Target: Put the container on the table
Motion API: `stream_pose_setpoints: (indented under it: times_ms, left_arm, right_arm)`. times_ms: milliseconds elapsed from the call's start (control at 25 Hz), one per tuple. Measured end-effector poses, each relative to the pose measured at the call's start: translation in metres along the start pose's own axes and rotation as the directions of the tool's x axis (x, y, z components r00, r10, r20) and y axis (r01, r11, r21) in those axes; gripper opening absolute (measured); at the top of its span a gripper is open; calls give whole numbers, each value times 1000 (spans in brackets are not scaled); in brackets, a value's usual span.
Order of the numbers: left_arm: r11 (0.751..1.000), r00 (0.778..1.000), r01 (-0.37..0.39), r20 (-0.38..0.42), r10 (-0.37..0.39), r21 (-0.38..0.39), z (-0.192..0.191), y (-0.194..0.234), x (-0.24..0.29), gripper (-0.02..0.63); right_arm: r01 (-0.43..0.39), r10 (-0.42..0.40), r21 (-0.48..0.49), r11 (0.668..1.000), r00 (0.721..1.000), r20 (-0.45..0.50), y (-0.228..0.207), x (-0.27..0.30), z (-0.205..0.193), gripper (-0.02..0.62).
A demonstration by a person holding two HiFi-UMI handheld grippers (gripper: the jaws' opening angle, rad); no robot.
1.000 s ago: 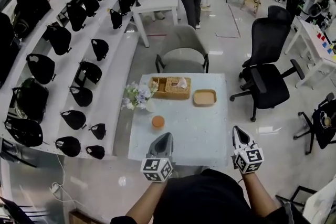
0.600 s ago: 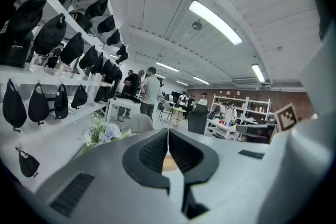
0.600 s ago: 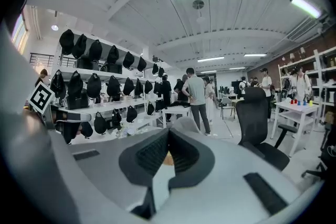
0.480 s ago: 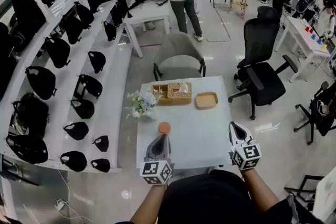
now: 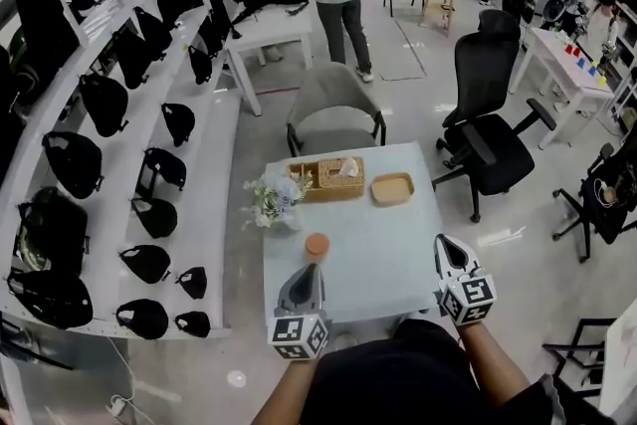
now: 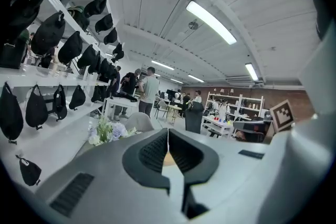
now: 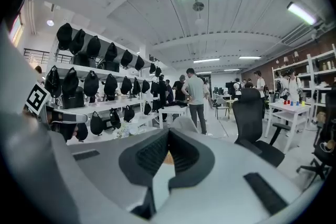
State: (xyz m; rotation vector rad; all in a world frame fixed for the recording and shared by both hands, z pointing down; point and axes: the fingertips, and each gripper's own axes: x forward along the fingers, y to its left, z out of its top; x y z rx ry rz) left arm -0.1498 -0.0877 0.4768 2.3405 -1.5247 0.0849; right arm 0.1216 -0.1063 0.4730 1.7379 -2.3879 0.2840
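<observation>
Holding left tool over the bench's near edge, jaws pressed together on nothing. Holding right tool at the bench's near right corner, likewise closed and empty. Orange container upright on the bench, left of its middle.

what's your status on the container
Left gripper shut, empty; right gripper shut, empty. Orange container on table, just ahead of left gripper. Flowers beyond it, apart.
</observation>
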Motion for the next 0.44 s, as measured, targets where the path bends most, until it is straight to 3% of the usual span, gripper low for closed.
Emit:
stream_pose_setpoints:
  times_ms: [440]
  left_arm:
    - [998, 998, 65, 15, -65, -3, 5, 8, -1, 11]
  right_arm:
    - [6, -6, -4, 1000, 1000, 11, 34, -4, 7, -5]
